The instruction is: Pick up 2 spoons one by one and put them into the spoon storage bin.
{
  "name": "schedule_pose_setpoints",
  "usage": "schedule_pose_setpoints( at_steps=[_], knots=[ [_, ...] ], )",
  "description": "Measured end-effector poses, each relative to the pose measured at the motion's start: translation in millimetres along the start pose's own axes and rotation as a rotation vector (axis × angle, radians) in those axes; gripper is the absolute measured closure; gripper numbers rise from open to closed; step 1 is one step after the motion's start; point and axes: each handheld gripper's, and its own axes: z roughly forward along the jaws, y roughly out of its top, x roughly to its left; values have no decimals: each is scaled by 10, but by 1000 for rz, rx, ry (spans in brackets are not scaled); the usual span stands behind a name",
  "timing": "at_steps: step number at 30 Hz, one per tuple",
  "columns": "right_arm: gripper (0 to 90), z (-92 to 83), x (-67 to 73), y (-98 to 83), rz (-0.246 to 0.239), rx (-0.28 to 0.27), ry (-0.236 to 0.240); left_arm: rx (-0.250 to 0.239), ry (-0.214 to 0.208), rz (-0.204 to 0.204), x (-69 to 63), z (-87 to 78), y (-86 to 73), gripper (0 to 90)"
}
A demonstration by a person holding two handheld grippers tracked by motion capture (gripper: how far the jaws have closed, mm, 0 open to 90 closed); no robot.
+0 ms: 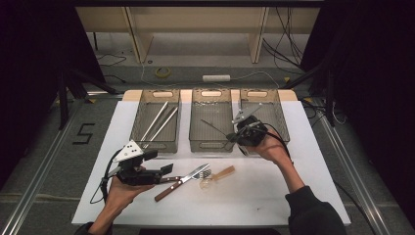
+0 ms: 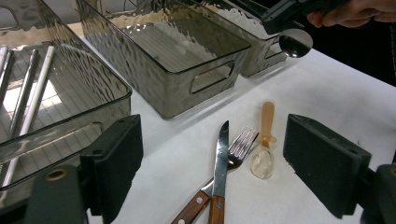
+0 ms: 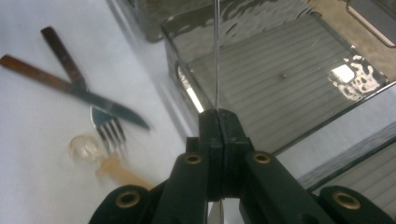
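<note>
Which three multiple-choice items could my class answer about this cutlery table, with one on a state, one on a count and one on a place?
1. The right claw is:
A. wide open
B. shut on a metal spoon
C. shut on a napkin

2. How many bins stand on the table?
A. two
B. five
C. three

3. The knife lies:
A. on the table, crossing the fork
B. inside a bin
C. in the right claw

Answers:
1. B: its jaws are pressed together on the spoon's thin handle.
2. C: the high view shows three bins side by side.
3. A: its blade lies across the fork on the white surface.
</note>
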Motion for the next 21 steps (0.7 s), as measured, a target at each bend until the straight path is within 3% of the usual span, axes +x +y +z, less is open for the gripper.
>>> schedule_pose_setpoints(
  at_steps=[21],
  knots=[
    [900, 268, -189, 443, 122, -69, -45, -33, 8, 3, -79, -89, -45, 188]
  ],
)
